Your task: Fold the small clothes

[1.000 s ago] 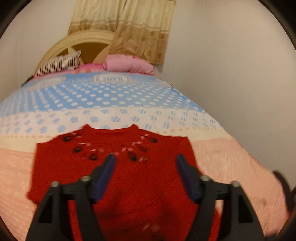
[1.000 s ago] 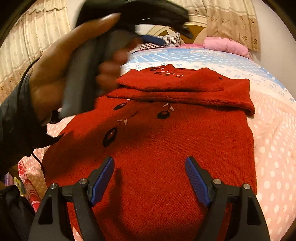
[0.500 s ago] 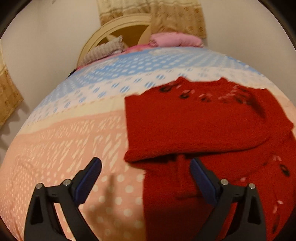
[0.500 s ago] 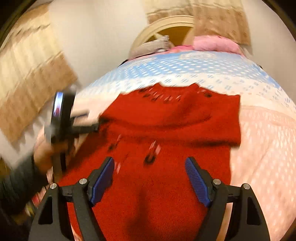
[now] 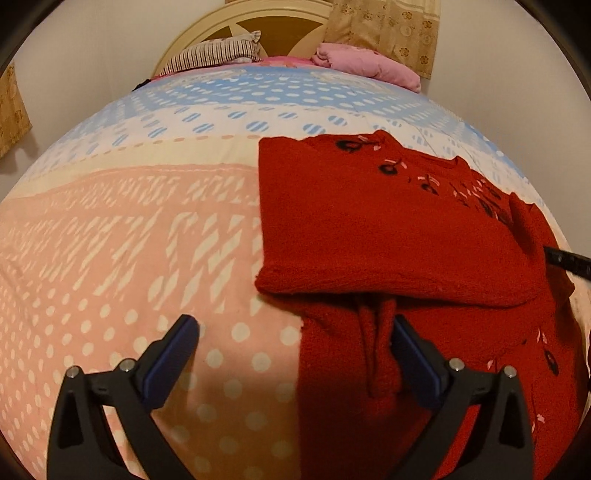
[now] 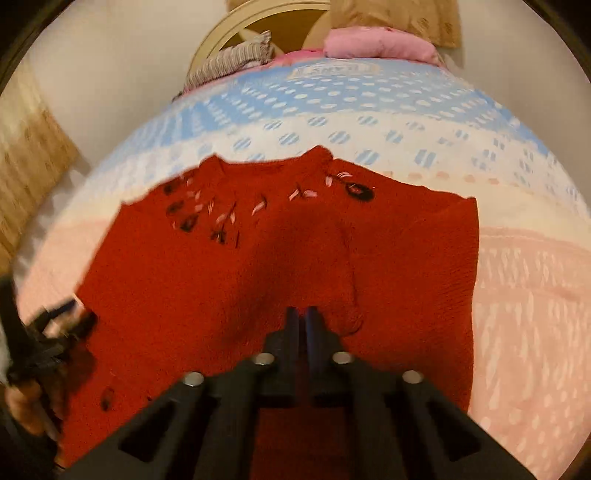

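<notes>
A red knit sweater (image 5: 388,229) with dark embroidered flowers lies on the bed, its top part folded down over the body. My left gripper (image 5: 295,347) is open, low over the sweater's left edge, its right finger (image 5: 413,354) beside a raised ridge of fabric. In the right wrist view the sweater (image 6: 258,258) fills the middle. My right gripper (image 6: 303,321) is shut with its tips pressed on the sweater's fold; whether fabric is pinched between them is hidden. The left gripper (image 6: 48,343) shows blurred at the left edge.
The bed cover (image 5: 129,240) is pink, cream and blue with dots. A striped pillow (image 5: 218,55) and a pink pillow (image 5: 365,66) lie at the round headboard (image 5: 266,26). Walls and curtains (image 5: 384,26) stand behind. The bed's edge drops off at the left.
My right gripper has shut and moved onto the sweater. My left gripper has swung to the sweater's left edge and come lower.
</notes>
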`<state>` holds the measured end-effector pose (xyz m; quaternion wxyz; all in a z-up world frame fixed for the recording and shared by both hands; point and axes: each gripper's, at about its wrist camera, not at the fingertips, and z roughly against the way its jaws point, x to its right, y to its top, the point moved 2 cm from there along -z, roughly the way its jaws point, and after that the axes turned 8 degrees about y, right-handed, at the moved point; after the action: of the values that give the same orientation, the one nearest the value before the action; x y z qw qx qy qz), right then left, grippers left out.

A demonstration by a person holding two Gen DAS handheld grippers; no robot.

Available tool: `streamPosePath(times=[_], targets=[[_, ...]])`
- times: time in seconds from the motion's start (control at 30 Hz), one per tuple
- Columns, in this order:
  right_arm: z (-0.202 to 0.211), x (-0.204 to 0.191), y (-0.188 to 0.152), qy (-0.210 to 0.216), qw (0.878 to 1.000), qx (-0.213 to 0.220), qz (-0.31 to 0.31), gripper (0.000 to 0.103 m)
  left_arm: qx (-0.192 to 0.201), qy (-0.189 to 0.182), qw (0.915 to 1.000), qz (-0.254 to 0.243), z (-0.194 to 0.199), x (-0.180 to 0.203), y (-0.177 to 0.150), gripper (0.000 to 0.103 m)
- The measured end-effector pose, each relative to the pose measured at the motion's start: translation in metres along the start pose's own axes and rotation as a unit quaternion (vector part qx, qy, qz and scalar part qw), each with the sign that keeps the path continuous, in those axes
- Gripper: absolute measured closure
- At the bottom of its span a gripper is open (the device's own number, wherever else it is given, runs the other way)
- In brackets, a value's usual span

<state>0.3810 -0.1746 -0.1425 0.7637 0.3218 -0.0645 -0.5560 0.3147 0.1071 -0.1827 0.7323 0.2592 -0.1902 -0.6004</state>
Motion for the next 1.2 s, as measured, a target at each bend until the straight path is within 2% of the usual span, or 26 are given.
streamPosePath(times=[0.13, 0.27, 0.3, 0.37, 0.43, 0.47, 0.5, 0.53, 0.57, 0.77, 0.8, 0.83, 0.87, 1.0, 1.2], targets=[[0.028, -0.028, -0.004, -0.01, 0.998, 0.032, 0.056, 0.103, 0.0, -0.005, 0.9999, 0.009, 0.0, -0.003, 0.0, 0.0], [0.067, -0.041, -0.001, -0.007, 0.995, 0.072, 0.076, 0.103, 0.004, -0.014, 0.9997, 0.02, 0.002, -0.006, 0.001, 0.0], [0.069, -0.042, 0.001, -0.004, 0.994, 0.073, 0.076, 0.103, 0.004, -0.017, 0.9996, 0.022, 0.002, -0.007, 0.001, 0.0], [0.072, -0.036, 0.005, 0.03, 0.995, 0.066, 0.062, 0.103, 0.001, -0.017, 0.9996, 0.023, 0.001, -0.007, 0.001, 0.0], [0.068, -0.026, 0.008, 0.021, 0.997, 0.068, 0.042, 0.101, 0.001, -0.014, 0.9996, 0.024, 0.001, -0.007, 0.001, 0.0], [0.066, -0.02, 0.009, 0.011, 0.997, 0.067, 0.035, 0.092, 0.001, -0.013, 0.9995, 0.028, 0.001, -0.008, 0.001, 0.0], [0.06, -0.013, 0.009, 0.003, 0.998, 0.061, 0.025, 0.078, 0.001, -0.013, 0.9994, 0.032, 0.001, -0.01, 0.001, 0.0], [0.053, -0.005, 0.009, 0.003, 0.998, 0.055, 0.012, 0.046, 0.002, -0.01, 0.9993, 0.037, 0.0, -0.011, 0.001, 0.0], [0.048, 0.0, 0.008, 0.008, 0.999, 0.052, 0.004, 0.041, 0.002, -0.006, 0.9992, 0.039, 0.0, -0.012, 0.001, 0.0], [0.003, 0.008, 0.009, -0.022, 0.999, 0.017, 0.021, 0.043, -0.002, 0.001, 0.9995, 0.033, -0.002, -0.011, 0.0, 0.0], [-0.004, 0.009, 0.008, -0.03, 0.999, 0.007, 0.024, 0.049, -0.002, 0.001, 0.9994, 0.033, -0.002, -0.011, 0.0, 0.0], [-0.009, 0.009, 0.007, -0.033, 0.999, -0.001, 0.024, 0.074, -0.002, 0.001, 0.9995, 0.033, -0.002, -0.011, 0.0, 0.0], [-0.01, 0.009, 0.006, -0.032, 0.999, -0.002, 0.024, 0.085, -0.002, 0.001, 0.9994, 0.033, -0.002, -0.011, 0.0, 0.0], [0.015, -0.007, 0.0, -0.017, 0.998, 0.027, 0.046, 0.089, -0.003, 0.001, 0.9994, 0.033, -0.002, -0.011, 0.0, 0.0], [0.092, -0.035, 0.001, -0.012, 0.991, 0.107, 0.082, 0.089, -0.004, 0.0, 0.9993, 0.037, -0.003, -0.013, 0.0, 0.0]])
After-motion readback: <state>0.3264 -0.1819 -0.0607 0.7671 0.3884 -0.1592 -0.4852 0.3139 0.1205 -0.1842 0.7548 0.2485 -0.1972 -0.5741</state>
